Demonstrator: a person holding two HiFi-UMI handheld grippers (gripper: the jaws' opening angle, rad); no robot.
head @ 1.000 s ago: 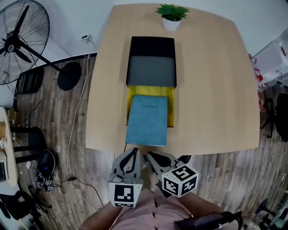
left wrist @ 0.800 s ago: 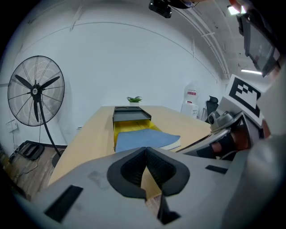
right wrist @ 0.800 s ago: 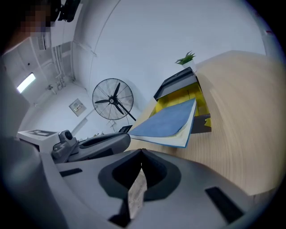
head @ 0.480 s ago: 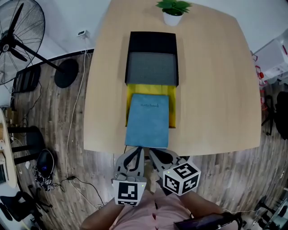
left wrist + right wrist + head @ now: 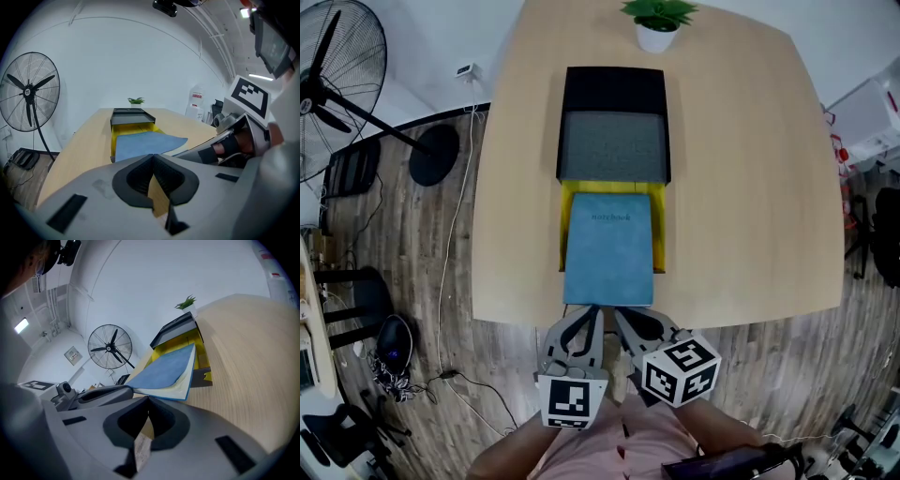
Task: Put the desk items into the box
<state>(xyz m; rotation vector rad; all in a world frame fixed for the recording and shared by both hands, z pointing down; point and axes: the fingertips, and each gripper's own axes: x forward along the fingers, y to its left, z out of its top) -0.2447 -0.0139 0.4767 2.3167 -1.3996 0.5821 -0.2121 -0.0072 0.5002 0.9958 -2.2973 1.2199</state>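
Observation:
A blue notebook (image 5: pixel 609 247) lies on a yellow folder-like item (image 5: pixel 565 225) at the table's near edge. Right behind them stands the open black box (image 5: pixel 614 94) with a grey inside. Both grippers hover just off the table's near edge, in front of the notebook. My left gripper (image 5: pixel 586 315) is shut with nothing in it, and so is my right gripper (image 5: pixel 623 319). In the left gripper view the shut gripper (image 5: pixel 153 155) points at the notebook (image 5: pixel 140 140) and box (image 5: pixel 131 115). In the right gripper view the gripper (image 5: pixel 148 398) sits below the notebook (image 5: pixel 168 371), whose page edges show.
A small potted plant (image 5: pixel 656 23) stands at the table's far edge behind the box. Bare wooden table (image 5: pixel 750 187) lies either side of the items. A standing fan (image 5: pixel 337 75) and cables are on the floor to the left.
Both grippers have crept a little closer to the table's near edge and the notebook. The notebook, folder and box have not moved on the table.

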